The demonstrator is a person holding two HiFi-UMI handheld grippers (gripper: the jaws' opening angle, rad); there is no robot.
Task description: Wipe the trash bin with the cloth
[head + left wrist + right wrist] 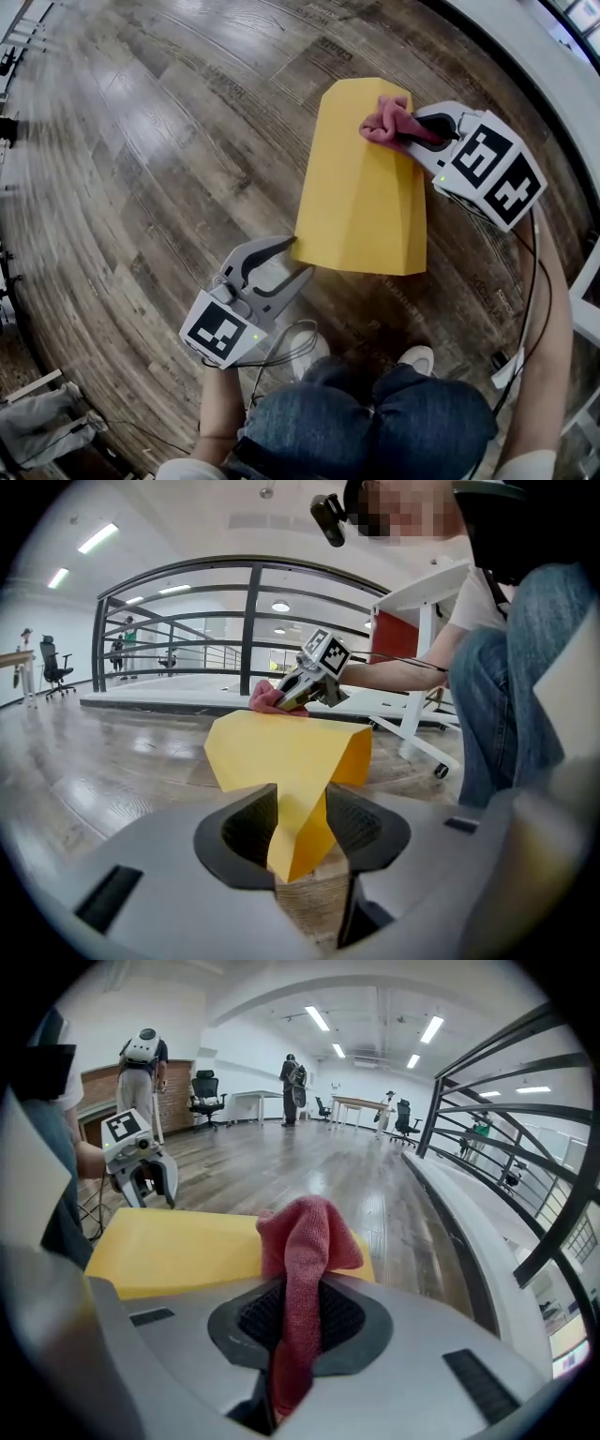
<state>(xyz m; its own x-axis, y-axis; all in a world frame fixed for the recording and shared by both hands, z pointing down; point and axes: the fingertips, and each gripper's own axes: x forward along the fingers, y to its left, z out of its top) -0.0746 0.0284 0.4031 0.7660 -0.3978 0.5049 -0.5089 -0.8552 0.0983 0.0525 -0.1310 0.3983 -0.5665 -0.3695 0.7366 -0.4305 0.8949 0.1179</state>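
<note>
A faceted yellow plastic trash bin [366, 187] lies on its side on the dark wooden plank floor [169, 141], its wider end toward the person's knees at 6 o'clock in the head view and its narrower end pointing away to 12 o'clock.

The left gripper [295, 258] comes in from 7 o'clock to the bin's near left corner. In the left gripper view its jaws are clenched on a thin yellow edge of the bin, one dark pad on each side of the wall.

The right gripper [412, 131] reaches in from 2 o'clock. Its jaws are clamped on a crumpled pink-red cloth [386, 120], whose bunched end lies against the bin's upper face at the far end, near 1 o'clock. In the right gripper view the cloth runs as a strip between the pads and bulges out beyond them over the yellow surface.
</note>
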